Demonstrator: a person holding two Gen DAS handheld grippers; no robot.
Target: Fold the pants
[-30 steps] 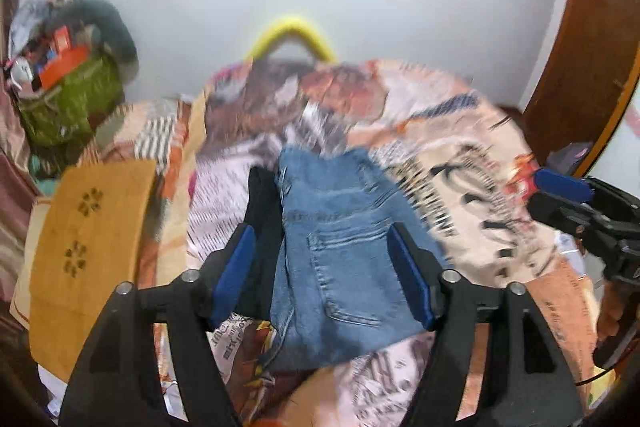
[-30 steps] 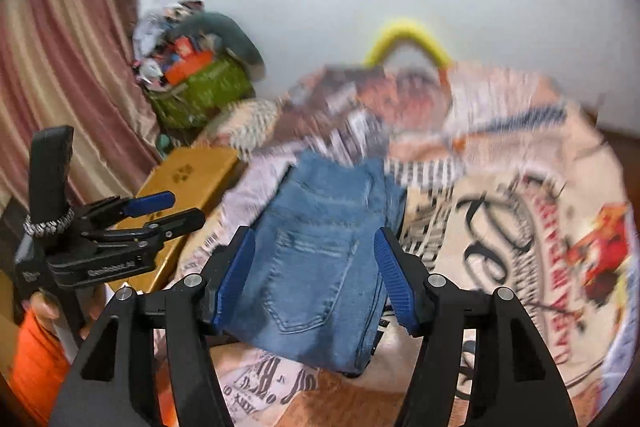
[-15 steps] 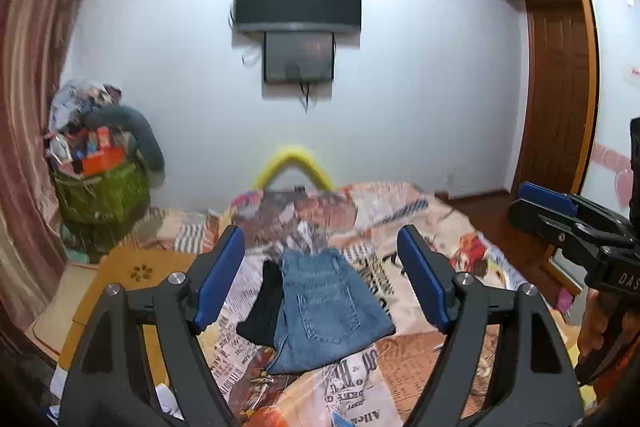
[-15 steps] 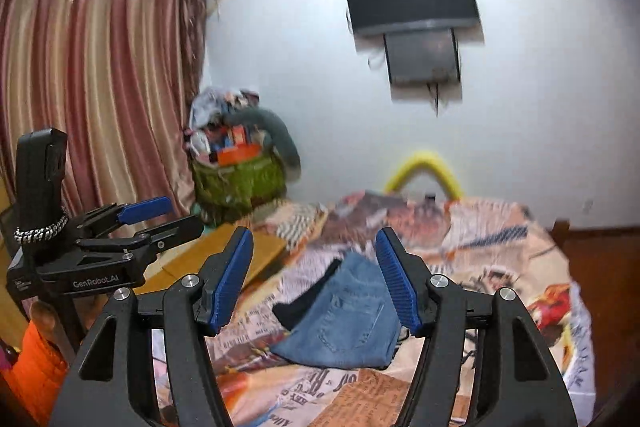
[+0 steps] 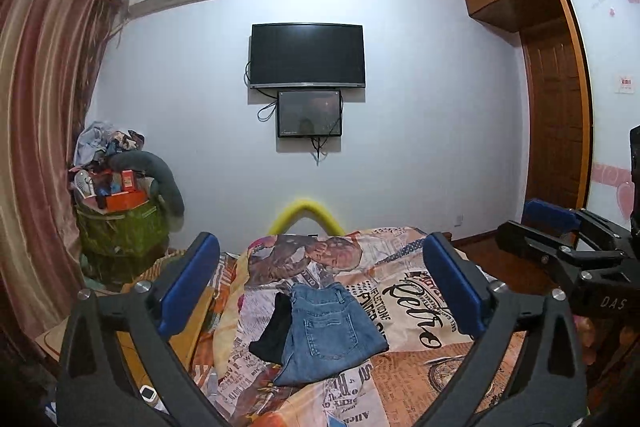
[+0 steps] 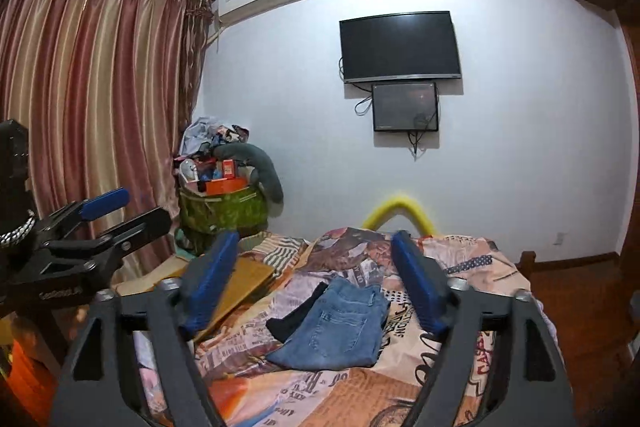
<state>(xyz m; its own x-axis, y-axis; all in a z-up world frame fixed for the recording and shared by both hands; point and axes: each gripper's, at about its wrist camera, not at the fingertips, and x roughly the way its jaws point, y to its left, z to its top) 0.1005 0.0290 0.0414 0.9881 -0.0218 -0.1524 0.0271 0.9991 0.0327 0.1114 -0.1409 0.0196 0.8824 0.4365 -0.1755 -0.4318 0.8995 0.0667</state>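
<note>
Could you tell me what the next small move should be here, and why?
Probably none beyond setting the tools down: the jeans lie folded on the bedspread beside a black garment, and both the left gripper and right gripper are open, empty, clear.

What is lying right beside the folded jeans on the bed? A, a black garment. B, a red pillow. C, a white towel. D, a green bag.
A: a black garment lies against the left edge of the folded jeans on the bed; both grippers are open and off the cloth.
</note>
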